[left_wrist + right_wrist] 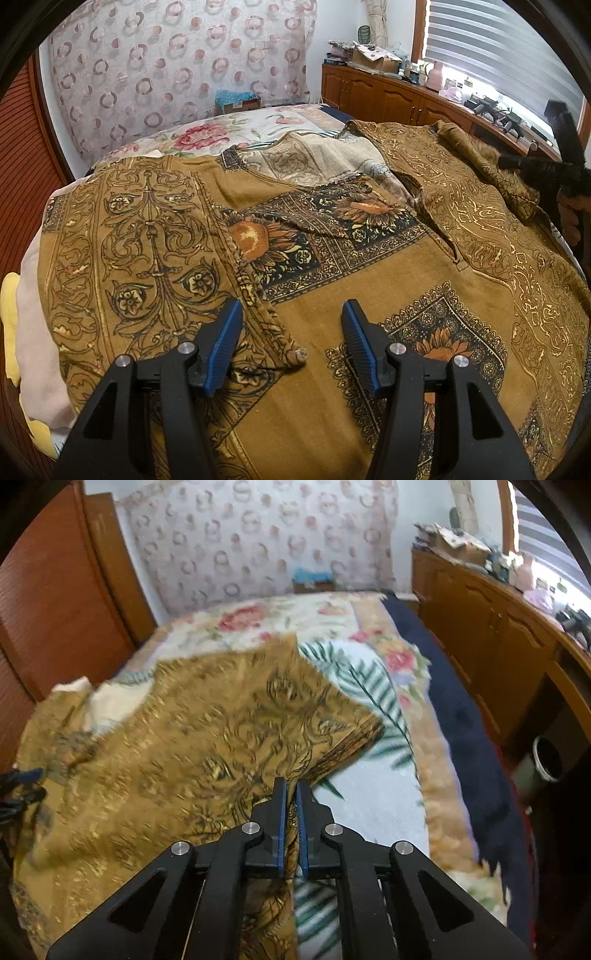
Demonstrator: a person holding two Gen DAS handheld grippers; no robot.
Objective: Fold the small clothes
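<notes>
A mustard-brown patterned shirt [369, 266] with orange flower panels lies spread on the bed. Its left sleeve is folded in over the body, with the cuff [297, 356] between my left fingers. My left gripper [291, 314] is open just above the shirt. My right gripper [290, 786] is shut on the shirt's right sleeve edge [258, 720] and lifts it off the bed; the view is blurred. The right gripper also shows as a dark shape at the right edge of the left wrist view [554, 173].
The bed has a floral blanket [288, 616] and a leaf-print sheet [369, 686], with a dark blue cover [461, 716] along its right side. A wooden cabinet [388, 96] with clutter stands at the right. Pink and yellow cloth [33, 314] lies at the bed's left edge.
</notes>
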